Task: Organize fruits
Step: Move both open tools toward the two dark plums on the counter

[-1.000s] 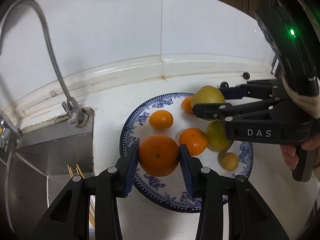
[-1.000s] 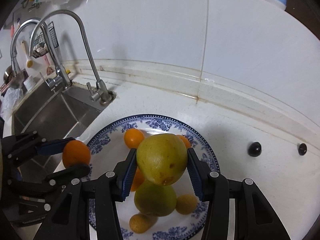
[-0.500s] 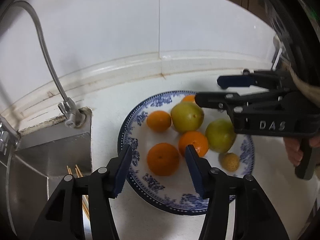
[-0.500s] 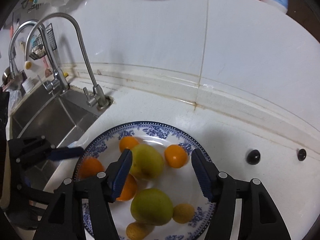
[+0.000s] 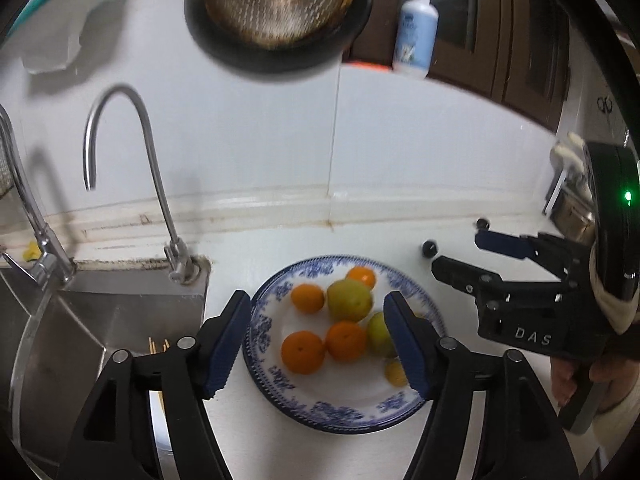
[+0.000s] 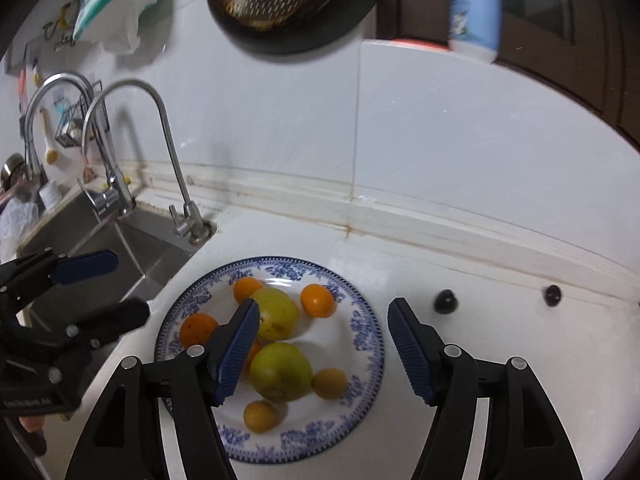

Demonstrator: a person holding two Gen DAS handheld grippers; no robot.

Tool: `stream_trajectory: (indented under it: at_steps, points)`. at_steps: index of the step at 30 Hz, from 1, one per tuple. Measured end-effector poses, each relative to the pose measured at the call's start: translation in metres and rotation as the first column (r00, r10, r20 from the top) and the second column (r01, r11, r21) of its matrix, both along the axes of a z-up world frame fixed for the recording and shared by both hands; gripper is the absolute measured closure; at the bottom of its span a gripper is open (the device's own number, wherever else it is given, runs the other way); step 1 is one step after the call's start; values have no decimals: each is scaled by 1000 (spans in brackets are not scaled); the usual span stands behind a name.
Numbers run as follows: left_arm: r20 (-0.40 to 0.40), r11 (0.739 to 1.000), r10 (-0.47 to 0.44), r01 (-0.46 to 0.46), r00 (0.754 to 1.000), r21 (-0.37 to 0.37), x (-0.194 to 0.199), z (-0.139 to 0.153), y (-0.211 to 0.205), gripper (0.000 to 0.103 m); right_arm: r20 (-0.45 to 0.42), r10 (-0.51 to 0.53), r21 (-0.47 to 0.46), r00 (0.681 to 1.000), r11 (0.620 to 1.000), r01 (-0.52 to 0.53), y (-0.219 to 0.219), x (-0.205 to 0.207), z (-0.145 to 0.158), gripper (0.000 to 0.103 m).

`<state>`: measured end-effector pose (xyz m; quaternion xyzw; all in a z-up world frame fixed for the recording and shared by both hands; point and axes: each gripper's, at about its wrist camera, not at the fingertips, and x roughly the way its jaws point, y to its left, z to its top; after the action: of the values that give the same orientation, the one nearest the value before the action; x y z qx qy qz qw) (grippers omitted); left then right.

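Both claws (image 5: 318, 340) (image 6: 322, 346) wide open, empty.

Left gripper (image 5: 318, 344) no longer clamps the large round orange (image 5: 302, 352); fruit now lies on the blue-and-white patterned plate (image 5: 320, 408), jaws spread wide and pulled back above it. Right gripper (image 6: 323, 346) likewise has let go of the yellow-green round fruit (image 6: 276, 312), now resting among the oranges, jaws wide and raised.
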<state>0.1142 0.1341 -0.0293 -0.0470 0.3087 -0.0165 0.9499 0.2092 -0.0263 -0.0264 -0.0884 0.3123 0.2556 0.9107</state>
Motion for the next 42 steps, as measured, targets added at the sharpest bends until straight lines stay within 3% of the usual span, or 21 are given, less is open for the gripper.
stream_trajectory:
  at_steps: [3, 10, 20, 28, 33, 42]
  points:
    - [23, 1000, 0, 0, 1000, 5, -6, 11, -10, 28, 21, -36, 22, 999, 999, 36, -16, -8, 10, 29]
    - [66, 999, -18, 17, 998, 29, -7, 26, -41, 15, 49, -120, 46, 992, 992, 117, -54, -17, 27, 29]
    - [62, 998, -64, 62, 996, 34, 10, 35, -92, 13, 68, -228, 45, 971, 973, 225, -112, -13, 36, 27]
    - [-2, 997, -70, 70, 998, 38, 43, 34, -129, 11, 63, -295, 21, 953, 955, 294, -154, 12, 37, 27]
    - [-63, 995, -95, 95, 993, -5, 73, 28, -145, 9, 38, -323, -13, 946, 946, 323, -170, 39, 35, 27]
    - [-195, 995, -75, 86, 978, 48, 140, 11, -168, 9, -95, -338, -103, 936, 939, 328, -181, 111, 17, 27]
